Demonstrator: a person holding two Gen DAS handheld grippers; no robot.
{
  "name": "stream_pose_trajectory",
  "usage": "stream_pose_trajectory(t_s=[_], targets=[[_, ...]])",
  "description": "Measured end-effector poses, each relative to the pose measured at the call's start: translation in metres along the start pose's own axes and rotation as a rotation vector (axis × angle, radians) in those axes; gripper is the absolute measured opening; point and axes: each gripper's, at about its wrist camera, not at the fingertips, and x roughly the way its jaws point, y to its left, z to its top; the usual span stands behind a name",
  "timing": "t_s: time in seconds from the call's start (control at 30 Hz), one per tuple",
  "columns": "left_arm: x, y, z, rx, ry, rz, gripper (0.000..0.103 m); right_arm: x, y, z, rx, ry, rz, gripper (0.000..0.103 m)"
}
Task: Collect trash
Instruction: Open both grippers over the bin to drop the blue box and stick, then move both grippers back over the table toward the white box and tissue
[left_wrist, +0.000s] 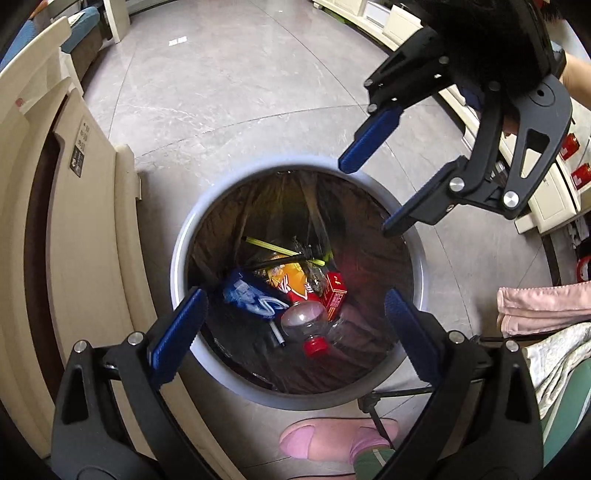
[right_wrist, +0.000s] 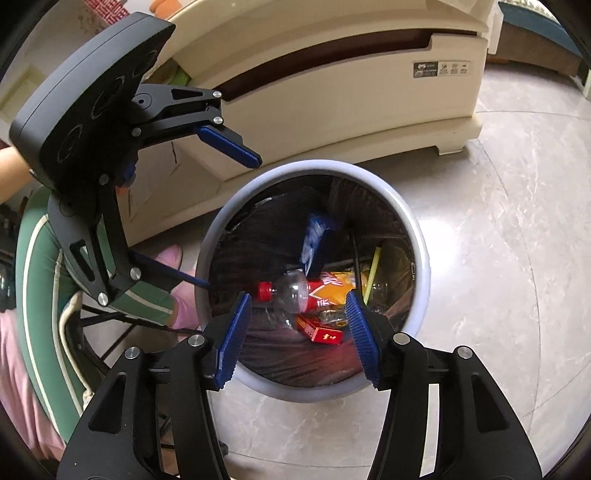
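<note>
**A:** Both your tools hang over the bin (left_wrist: 177, 266) on the grey floor, beside the cream cabinet (left_wrist: 85, 229). Your left gripper (left_wrist: 291, 332) is spread wide with nothing between its pads; your right gripper (right_wrist: 299, 334) stands parted too, also empty.

**B:** And the trash?

**A:** All at the bottom of the dark liner (left_wrist: 266, 192): a clear plastic bottle (left_wrist: 304, 315) with a red cap (left_wrist: 315, 345), a red carton (left_wrist: 334, 291) touching it on the far right, an orange-and-red snack wrapper (left_wrist: 286, 282) behind, a blue-and-white packet (left_wrist: 247, 297) to the left, and a yellow straw (left_wrist: 269, 245) farther back.

**B:** How will it handle?

**A:** I'd judge it all light. The bottle looks thin, slick and crushable, so take it at the neck just below the cap. The carton is stiffer; pinch across its narrow faces. The wrappers are limp and crinkly, so grab a bunched edge.
</note>
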Motion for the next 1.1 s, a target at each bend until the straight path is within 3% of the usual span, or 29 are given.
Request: stream_pose_trajectory(t_s=[0.23,0.53,0.67,0.8,0.9,1.1], targets=[[-0.039,-0.005,0.005,0.021,-0.074,0.026,0.094,-0.031,0.002,0.005,-0.008,-0.05,-0.012,0.054],[-0.157,0.013,0.007,-0.028,-0.263,0.127,0.096,-0.104,0.026,0.059,-0.115,-0.19,-0.054,0.064],[-0.211,0.035,-0.012,-0.094,-0.304,0.248,0.096,-0.126,0.055,0.098,-0.208,-0.241,-0.062,0.074],[-0.257,0.058,-0.043,-0.173,-0.319,0.338,0.096,-0.135,0.081,0.141,-0.281,-0.273,-0.045,0.075],[-0.28,0.075,-0.072,-0.225,-0.294,0.402,0.096,-0.133,0.104,0.174,-0.342,-0.277,-0.033,0.08],[-0.321,0.11,-0.134,-0.328,-0.245,0.487,0.096,-0.116,0.152,0.24,-0.496,-0.265,-0.038,0.081]])
